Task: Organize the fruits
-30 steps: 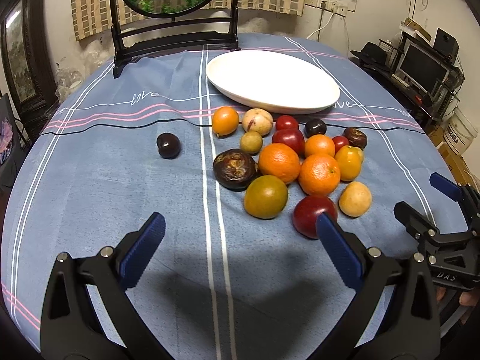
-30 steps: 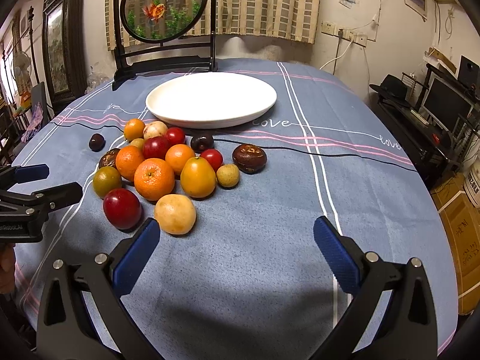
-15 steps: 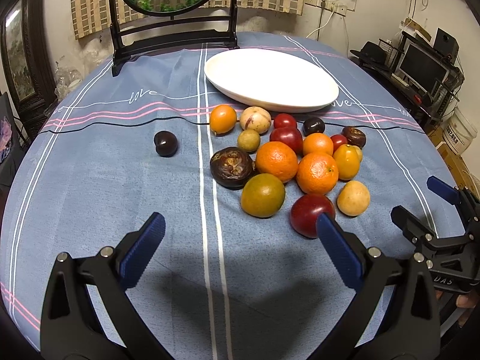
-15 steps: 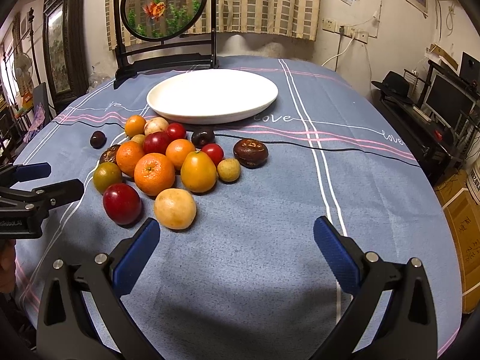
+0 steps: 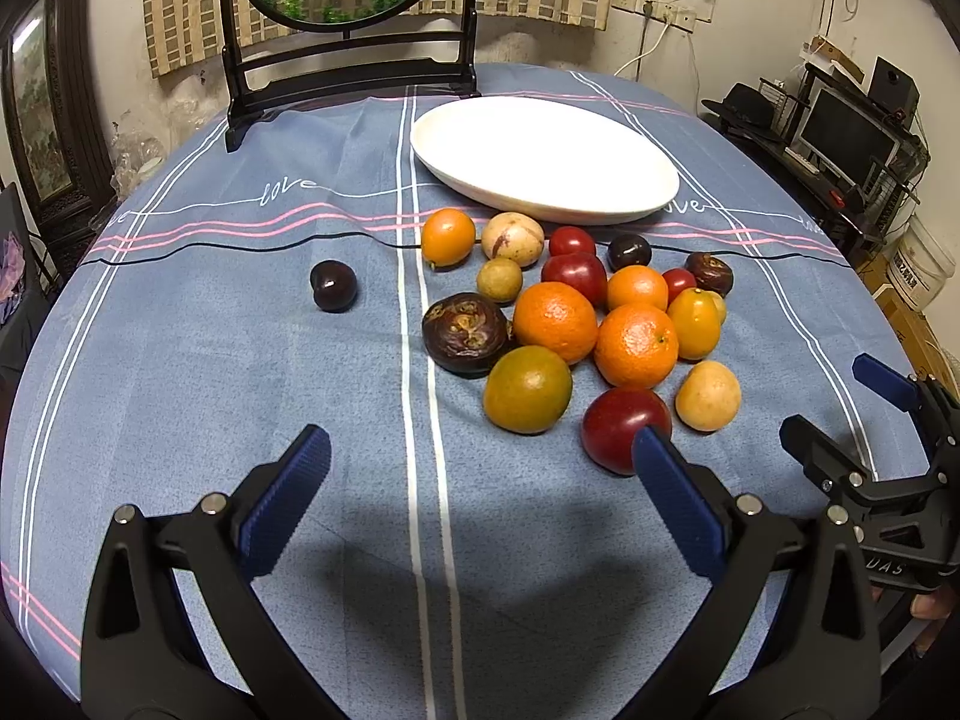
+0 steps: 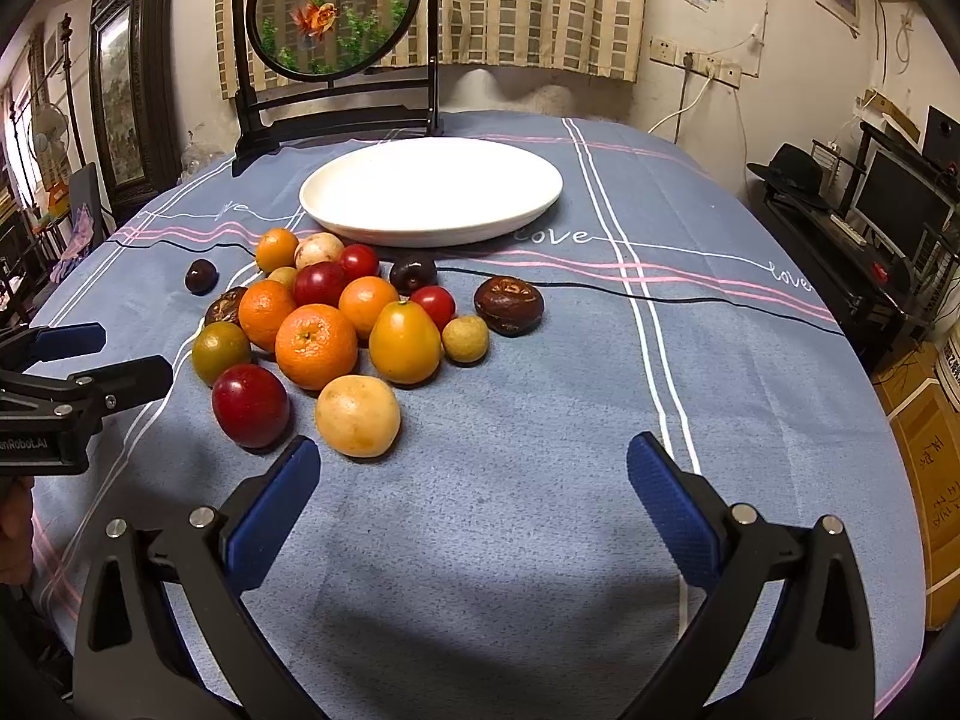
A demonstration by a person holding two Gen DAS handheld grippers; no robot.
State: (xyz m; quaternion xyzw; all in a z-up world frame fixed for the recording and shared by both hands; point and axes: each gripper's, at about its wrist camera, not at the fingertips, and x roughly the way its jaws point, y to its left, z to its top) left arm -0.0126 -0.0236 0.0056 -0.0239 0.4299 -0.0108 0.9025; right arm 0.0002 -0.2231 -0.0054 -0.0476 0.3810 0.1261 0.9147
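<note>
A pile of several fruits lies on the blue tablecloth: oranges [image 5: 635,345] [image 6: 315,345], a red plum [image 5: 621,427] [image 6: 250,405], a pale yellow fruit [image 5: 707,395] [image 6: 357,416], a green-orange citrus [image 5: 527,389] and a dark wrinkled fruit [image 5: 465,333]. A lone dark plum [image 5: 333,284] [image 6: 200,275] lies apart to the left. An empty white plate [image 5: 543,159] [image 6: 431,191] sits behind the pile. My left gripper [image 5: 480,480] is open and empty, just short of the pile. My right gripper [image 6: 471,483] is open and empty, right of the pile.
A black-framed round goldfish screen [image 5: 345,18] [image 6: 336,48] stands at the table's far edge. Another dark wrinkled fruit [image 6: 509,305] lies right of the pile. A desk with a monitor [image 6: 900,198] stands beyond the table's right edge.
Both grippers have eased slightly back and up from the pile; the fruits and plate have not moved. Both stay open.
</note>
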